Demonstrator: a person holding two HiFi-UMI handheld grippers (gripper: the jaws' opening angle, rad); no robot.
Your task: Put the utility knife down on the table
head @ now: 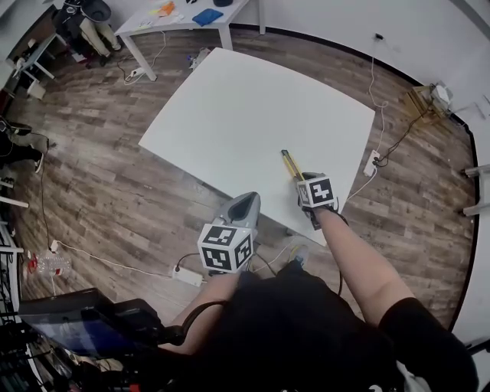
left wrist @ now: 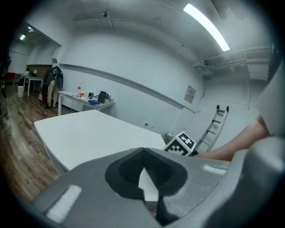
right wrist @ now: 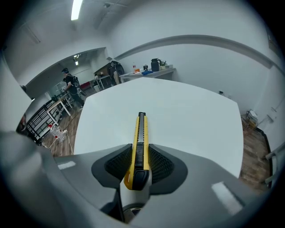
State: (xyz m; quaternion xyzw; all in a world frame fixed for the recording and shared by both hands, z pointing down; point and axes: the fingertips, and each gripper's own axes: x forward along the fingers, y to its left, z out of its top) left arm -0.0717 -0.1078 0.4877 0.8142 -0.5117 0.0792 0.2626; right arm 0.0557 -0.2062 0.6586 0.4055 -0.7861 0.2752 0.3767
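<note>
While I stand at the near edge of the white table (head: 253,107), my right gripper (head: 300,178) is clamped on the yellow-and-black utility knife (head: 291,164), its ribbed pads pressing both sides of the handle. The knife lies level between the jaws, black slider end toward me and the tip pointing away across the tabletop. From the head view it sits over the table's near right part, close to the edge; whether it touches the surface I cannot tell. The right gripper view shows the yellow body running straight out from the jaws, with bare white tabletop beyond it.

My left gripper (head: 241,207) hangs off the table on my side, over the wood floor (head: 115,191) and well apart from the knife. Its jaws are together at the tips with nothing between them — only a sliver of white table shows through the notch behind the pads. The left gripper view also catches the right gripper's marker cube (left wrist: 180,144) just past the table's corner, and a ladder (left wrist: 213,127) leaning on the far wall.

On the floor near my feet lies a white power strip (head: 186,276), its cable trailing left toward a plastic bottle (head: 50,264). A second white table (head: 184,19) with small items on it stands at the far side of the room — a person (head: 96,23) is beside it.
</note>
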